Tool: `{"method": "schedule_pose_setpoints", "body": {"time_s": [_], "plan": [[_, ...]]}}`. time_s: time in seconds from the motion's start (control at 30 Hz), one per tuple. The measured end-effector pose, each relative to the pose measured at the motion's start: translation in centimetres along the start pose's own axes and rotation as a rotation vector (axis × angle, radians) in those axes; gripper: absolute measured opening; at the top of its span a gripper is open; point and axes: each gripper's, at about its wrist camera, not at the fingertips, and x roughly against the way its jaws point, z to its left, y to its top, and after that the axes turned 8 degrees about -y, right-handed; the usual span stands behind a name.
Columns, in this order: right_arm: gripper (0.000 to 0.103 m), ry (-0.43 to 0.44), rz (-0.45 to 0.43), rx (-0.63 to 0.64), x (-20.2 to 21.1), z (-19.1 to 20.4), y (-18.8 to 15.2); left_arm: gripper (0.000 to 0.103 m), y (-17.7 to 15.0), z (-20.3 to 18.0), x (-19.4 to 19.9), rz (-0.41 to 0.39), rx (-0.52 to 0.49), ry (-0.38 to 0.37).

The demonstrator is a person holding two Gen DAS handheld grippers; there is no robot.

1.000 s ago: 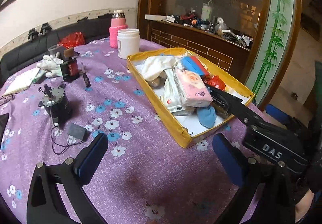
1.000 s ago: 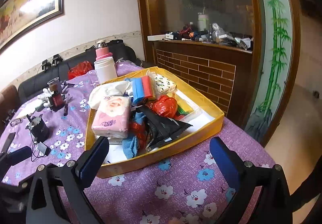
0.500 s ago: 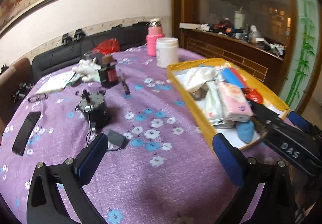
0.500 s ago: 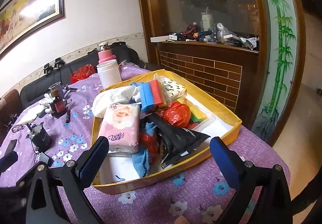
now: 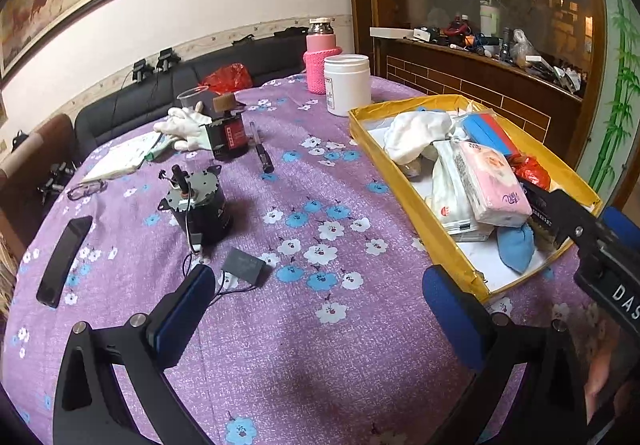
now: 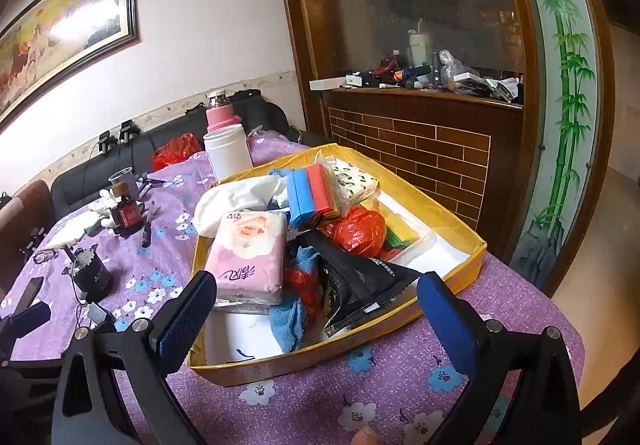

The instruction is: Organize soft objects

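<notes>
A yellow tray (image 5: pixel 404 181) (image 6: pixel 440 201) on the purple flowered tablecloth holds soft things: a pink tissue pack (image 5: pixel 494 183) (image 6: pixel 248 253), a white cloth (image 5: pixel 412 135) (image 6: pixel 240 197), a blue cloth (image 5: pixel 516 247) (image 6: pixel 290 319), a red plastic bag (image 6: pixel 356 229), blue and red rolls (image 6: pixel 312 195) and a black pouch (image 6: pixel 360 285). White gloves (image 5: pixel 182 125) lie at the table's far left. My left gripper (image 5: pixel 320 321) hovers open over the cloth, left of the tray. My right gripper (image 6: pixel 316 321) stands open just before the tray's near edge, empty.
On the table left of the tray are a small motor (image 5: pixel 198 205) with a wired capacitor (image 5: pixel 244 265), a black phone (image 5: pixel 64 255), glasses (image 5: pixel 86 189), a pen (image 5: pixel 262 153), a dark box (image 5: pixel 228 135), a white jar (image 5: pixel 346 83) and a pink flask (image 5: pixel 322 59). A cluttered brick counter (image 6: pixel 420 125) stands behind.
The left gripper has swung left and back, so more of the table's left side shows and the tray sits further right. The right gripper has edged closer to the tray.
</notes>
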Motion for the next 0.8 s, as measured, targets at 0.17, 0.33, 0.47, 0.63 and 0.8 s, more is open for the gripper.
{"method": "schedule_pose_setpoints", "body": {"time_s": [0.17,0.33,0.47,0.63,0.8], "plan": [[0.102,0.0,-0.012,0.003,0.5,-0.1,0.1,0.103,0.0,-0.1,0.1,-0.002,-0.01,0.018],[0.102,0.002,-0.016,0.004,0.7,-0.2,0.2,0.103,0.0,-0.5,0.4,-0.021,-0.03,0.042],[0.102,0.004,-0.027,0.007,1.1,-0.3,0.4,0.103,-0.1,-0.9,0.4,-0.022,-0.051,0.058],[0.102,0.004,-0.025,0.005,1.2,-0.4,0.4,0.103,-0.1,-1.0,0.6,-0.039,-0.063,0.088],[0.102,0.006,-0.028,-0.001,1.2,-0.5,0.6,0.103,-0.2,-1.0,0.7,-0.04,-0.066,0.09]]}}
